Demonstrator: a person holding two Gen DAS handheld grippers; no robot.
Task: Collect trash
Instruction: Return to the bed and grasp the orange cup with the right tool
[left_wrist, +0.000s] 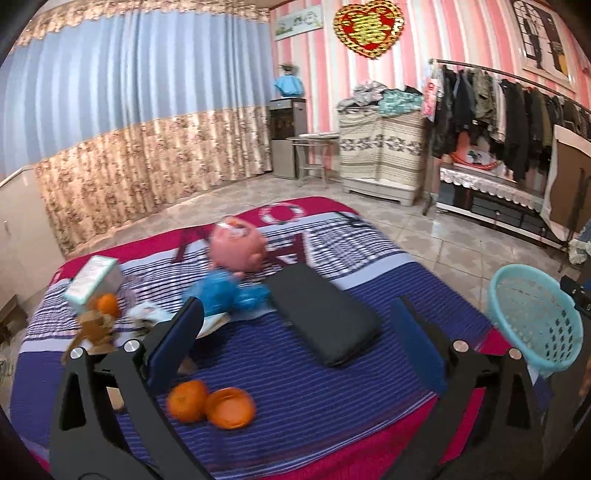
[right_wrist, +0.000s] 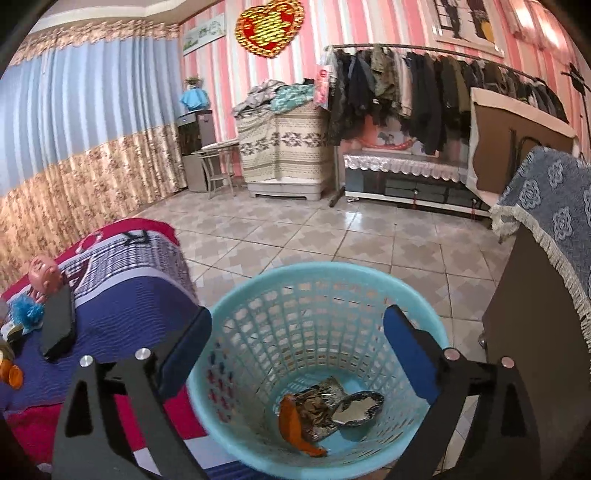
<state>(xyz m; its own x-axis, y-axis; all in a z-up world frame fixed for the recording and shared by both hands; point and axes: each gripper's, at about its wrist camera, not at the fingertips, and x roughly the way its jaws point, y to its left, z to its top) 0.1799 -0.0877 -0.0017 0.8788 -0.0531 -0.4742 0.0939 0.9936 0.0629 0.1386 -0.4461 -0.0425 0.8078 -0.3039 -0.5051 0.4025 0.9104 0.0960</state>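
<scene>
We hold the left gripper (left_wrist: 295, 325) spread wide, empty, above the bed (left_wrist: 332, 417); orange peels (left_wrist: 212, 404) lie just below its left finger. Our right gripper (right_wrist: 297, 339), likewise spread and empty, hangs over the basket (right_wrist: 236, 295), with peel and wrappers (right_wrist: 325, 413) at the bottom.

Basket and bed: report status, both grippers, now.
Left gripper open over bed, empty. Right gripper open above basket, wrappers and peel inside. Orange peel on bed. Black case alongside, not blocking.
</scene>
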